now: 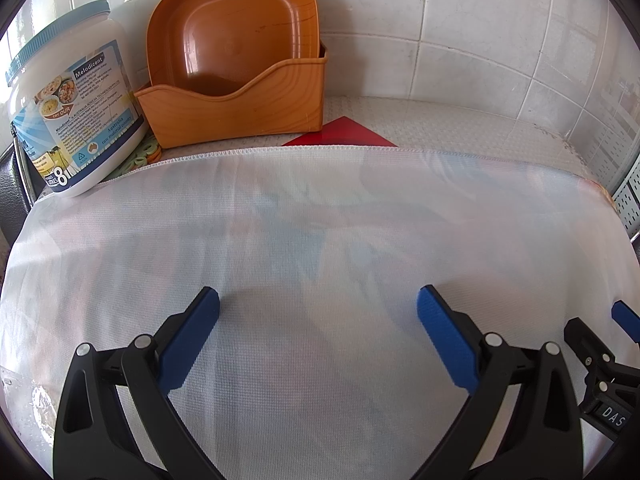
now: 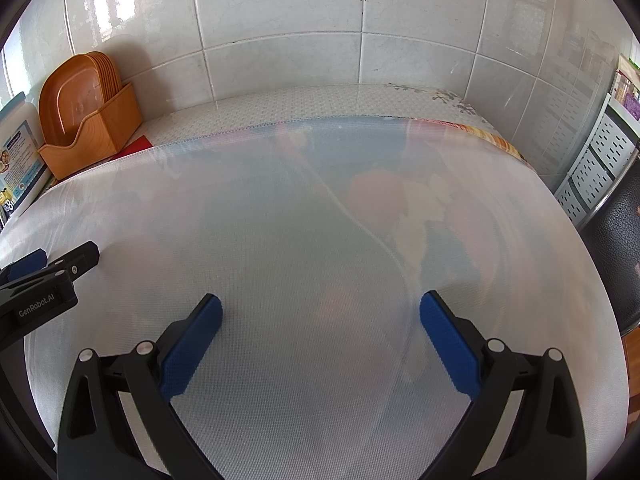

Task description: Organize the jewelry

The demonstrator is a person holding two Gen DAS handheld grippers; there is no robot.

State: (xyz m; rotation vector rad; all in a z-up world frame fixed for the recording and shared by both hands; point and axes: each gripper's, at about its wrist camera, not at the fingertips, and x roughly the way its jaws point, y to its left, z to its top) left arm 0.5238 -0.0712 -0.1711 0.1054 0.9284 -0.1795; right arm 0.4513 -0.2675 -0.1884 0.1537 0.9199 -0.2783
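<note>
A thin white mesh cloth point(image 1: 304, 216) covers most of the table, with a colourful pattern showing faintly through it; the same cloth point(image 2: 280, 220) fills the right wrist view. No jewelry shows in either view. My left gripper point(image 1: 318, 300) hovers open over the near part of the cloth, nothing between its blue pads. My right gripper point(image 2: 320, 306) is open as well, above the cloth to the right. Part of the right gripper point(image 1: 624, 320) shows at the right edge of the left wrist view, and part of the left gripper point(image 2: 44, 264) at the left edge of the right wrist view.
At the back left an orange holder point(image 1: 236, 108) carries stacked orange plates point(image 1: 236, 28). A white jar point(image 1: 68, 112) with a blue lid stands left of it. A red sheet point(image 1: 340, 134) peeks from under the cloth's far edge. A tiled wall point(image 2: 320, 20) backs the table; white perforated drawers point(image 2: 592, 160) stand at the right.
</note>
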